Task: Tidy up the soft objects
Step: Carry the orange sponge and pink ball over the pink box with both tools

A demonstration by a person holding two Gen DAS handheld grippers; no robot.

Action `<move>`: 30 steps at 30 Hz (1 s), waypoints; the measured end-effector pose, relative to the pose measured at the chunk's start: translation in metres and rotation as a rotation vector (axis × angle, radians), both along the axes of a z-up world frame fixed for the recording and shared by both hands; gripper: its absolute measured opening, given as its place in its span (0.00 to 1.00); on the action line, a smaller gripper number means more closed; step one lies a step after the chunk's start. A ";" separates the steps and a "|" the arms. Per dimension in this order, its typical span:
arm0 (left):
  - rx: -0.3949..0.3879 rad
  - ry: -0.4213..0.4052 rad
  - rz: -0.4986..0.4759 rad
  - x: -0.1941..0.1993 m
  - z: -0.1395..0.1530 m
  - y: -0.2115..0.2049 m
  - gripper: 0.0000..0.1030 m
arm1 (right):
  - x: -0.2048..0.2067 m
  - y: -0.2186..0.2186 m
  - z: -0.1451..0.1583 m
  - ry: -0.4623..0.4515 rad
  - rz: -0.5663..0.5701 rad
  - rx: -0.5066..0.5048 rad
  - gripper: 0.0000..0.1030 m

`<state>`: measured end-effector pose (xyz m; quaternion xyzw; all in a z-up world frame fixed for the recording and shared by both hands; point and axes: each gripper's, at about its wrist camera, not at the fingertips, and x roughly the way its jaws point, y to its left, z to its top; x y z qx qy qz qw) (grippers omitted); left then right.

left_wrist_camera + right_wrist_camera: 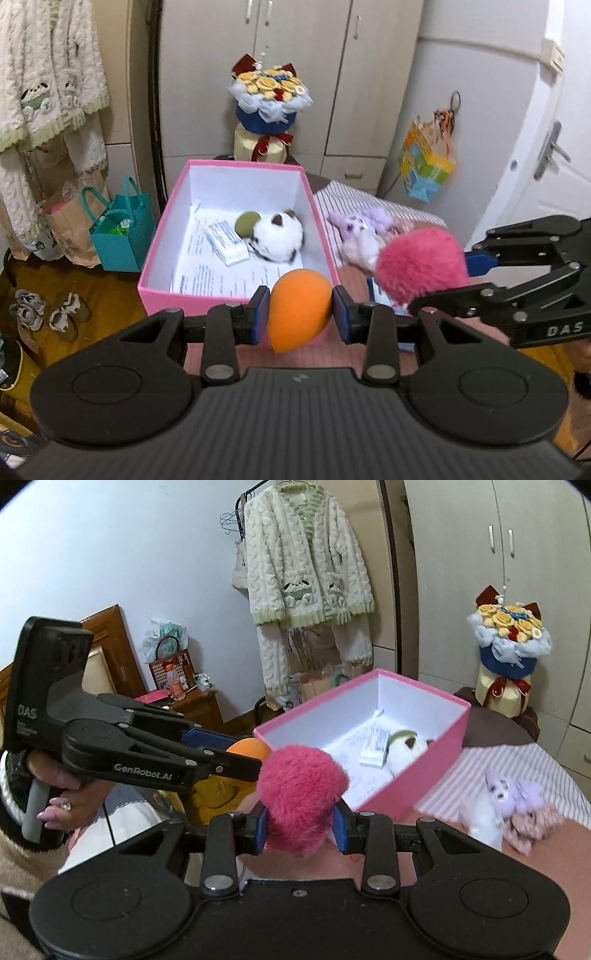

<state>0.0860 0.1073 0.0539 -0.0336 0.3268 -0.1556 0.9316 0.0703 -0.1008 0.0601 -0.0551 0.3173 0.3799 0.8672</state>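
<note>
Holding, left gripper (pixel 300 314): its two blue-padded fingers are pressing the sides of an orange egg-shaped sponge (pixel 298 310), narrowed to the sponge's width; the sponge's pointed end is aiming down.
Holding, right gripper (pixel 300 827): its blue pads are squeezing a fluffy pink pom-pom (pixel 303 799), closed in only as far as the fur's bulk allows.
Position of the grippers: both are hanging side by side just in front of the near wall of the box, the pom-pom (pixel 421 264) sitting to the right of the sponge in the left wrist view; in the right wrist view the sponge (pixel 248 750) is peeking out behind the other gripper's fingers.
Hand: a hand with pale painted nails (pixel 62 794) is gripping the left tool's handle.
Pink box (pixel 162 291): open-topped, white inside, resting on a bed with printed paper sheets lying on its floor.
Inside the box: a white plush with brown patches (pixel 279 236) is lying beside an olive green round sponge (pixel 246 223), and a small white carton (pixel 227 242) is resting on the papers just left of them.
Outside the box: a pale purple plush toy (pixel 360 230) is lying on the striped bedding (pixel 406 214), just right of the box.
Background: a flower bouquet (pixel 269 96) is standing beyond the box, before wardrobe doors.
</note>
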 end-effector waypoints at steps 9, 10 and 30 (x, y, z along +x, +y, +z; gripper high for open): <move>-0.043 -0.037 0.057 0.062 -0.003 0.022 0.34 | 0.070 0.032 -0.003 0.001 -0.003 0.057 0.38; -0.045 -0.036 0.061 0.071 -0.004 0.023 0.34 | 0.079 0.035 -0.005 0.005 -0.006 0.061 0.38; 0.050 0.026 0.139 0.229 -0.067 0.003 0.34 | 0.234 0.065 -0.062 0.019 -0.120 -0.141 0.38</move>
